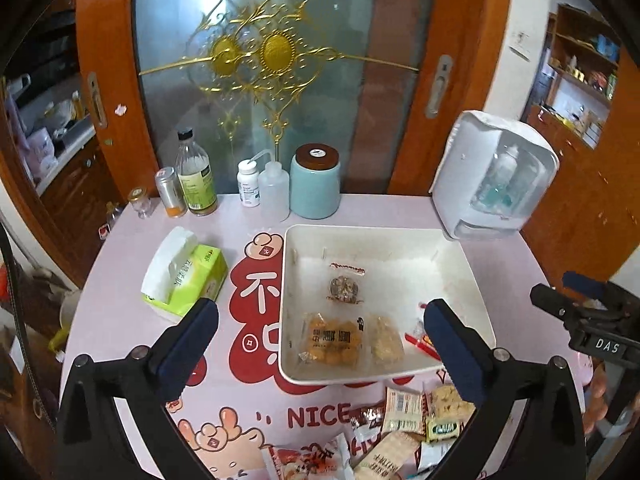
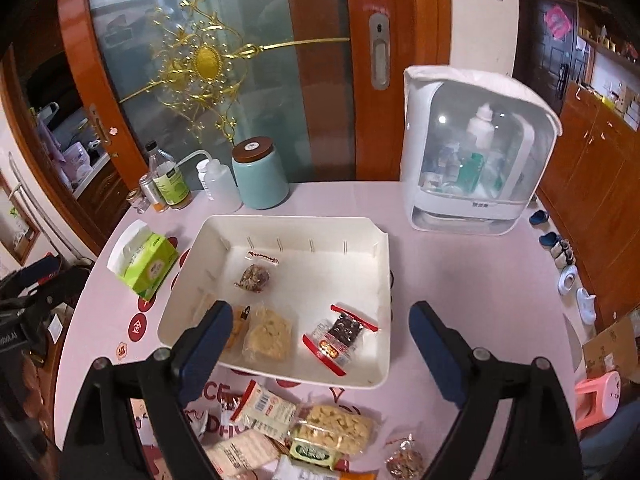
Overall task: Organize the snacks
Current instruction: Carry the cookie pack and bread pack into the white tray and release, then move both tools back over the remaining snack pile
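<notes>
Both grippers were just hanging over the table (image 1: 120, 312) with nothing in them. The left hand-held gripper (image 1: 320, 344) had its fingers spread wide, hovering over the near-left corner of the white tray (image 1: 472, 280). The right hand-held gripper (image 2: 320, 344) was spread wide too, over the tray's near edge.

The tray sat in the middle of the pink printed tablecloth and already held four snacks: a clear packet of dark nutty stuff (image 2: 253, 277) toward the back, an orange packet (image 1: 334, 338) and a pale crumbly square (image 2: 269, 336) side by side at the front, plus a red-edged packet (image 2: 339, 338) toward the front right corner.

The rest of the loose snacks (image 2: 304, 432) were piled on the table just in front of the tray, closest to the camera, including a peanut brittle bar (image 2: 336, 428) and a small green wrapper (image 2: 312, 454).

Behind the tray stood a teal jar (image 1: 315, 182) and some bottles (image 1: 196, 176); a green tissue box (image 1: 184, 276) was off to the left and a white storage case (image 2: 480, 152) at the back right.
</notes>
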`<state>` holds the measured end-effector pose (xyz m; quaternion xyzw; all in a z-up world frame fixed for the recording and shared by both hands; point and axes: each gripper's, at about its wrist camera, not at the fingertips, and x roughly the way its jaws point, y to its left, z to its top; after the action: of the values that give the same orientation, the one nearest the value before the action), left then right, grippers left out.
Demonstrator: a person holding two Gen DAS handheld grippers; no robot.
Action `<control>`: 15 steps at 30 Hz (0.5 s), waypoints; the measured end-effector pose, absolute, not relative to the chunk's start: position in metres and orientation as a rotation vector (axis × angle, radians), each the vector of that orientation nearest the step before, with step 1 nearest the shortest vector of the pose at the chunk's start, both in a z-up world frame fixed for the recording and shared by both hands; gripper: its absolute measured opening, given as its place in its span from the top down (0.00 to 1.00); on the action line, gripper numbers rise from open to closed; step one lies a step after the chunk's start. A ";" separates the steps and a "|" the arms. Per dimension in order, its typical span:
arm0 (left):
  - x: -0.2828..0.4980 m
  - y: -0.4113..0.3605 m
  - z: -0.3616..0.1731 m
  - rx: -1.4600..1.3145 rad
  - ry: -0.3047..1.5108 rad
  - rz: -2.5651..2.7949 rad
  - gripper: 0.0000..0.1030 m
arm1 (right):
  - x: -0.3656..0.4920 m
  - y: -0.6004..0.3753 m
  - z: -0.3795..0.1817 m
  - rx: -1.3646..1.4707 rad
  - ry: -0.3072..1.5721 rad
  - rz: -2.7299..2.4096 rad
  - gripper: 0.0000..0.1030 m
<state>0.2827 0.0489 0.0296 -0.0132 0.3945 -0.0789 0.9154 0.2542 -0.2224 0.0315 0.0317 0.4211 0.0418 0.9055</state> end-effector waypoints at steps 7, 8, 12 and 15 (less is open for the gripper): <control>0.256 0.047 0.041 -0.024 0.833 -0.178 0.01 | 0.210 -0.228 0.044 -0.007 0.794 0.095 0.12; 0.252 0.047 0.042 -0.027 0.833 -0.177 0.01 | 0.204 -0.228 0.044 -0.027 0.789 0.096 0.12; 0.237 0.047 0.043 -0.040 0.844 -0.181 0.01 | 0.185 -0.232 0.043 -0.076 0.814 0.117 0.12; 0.226 0.045 0.040 -0.030 0.844 -0.196 0.01 | 0.172 -0.244 0.039 -0.050 0.841 0.136 0.12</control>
<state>0.2264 0.0455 0.0404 -0.0145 0.4090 -0.0950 0.9075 0.1722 -0.2438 0.0393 -0.0242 0.4078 0.0659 0.9104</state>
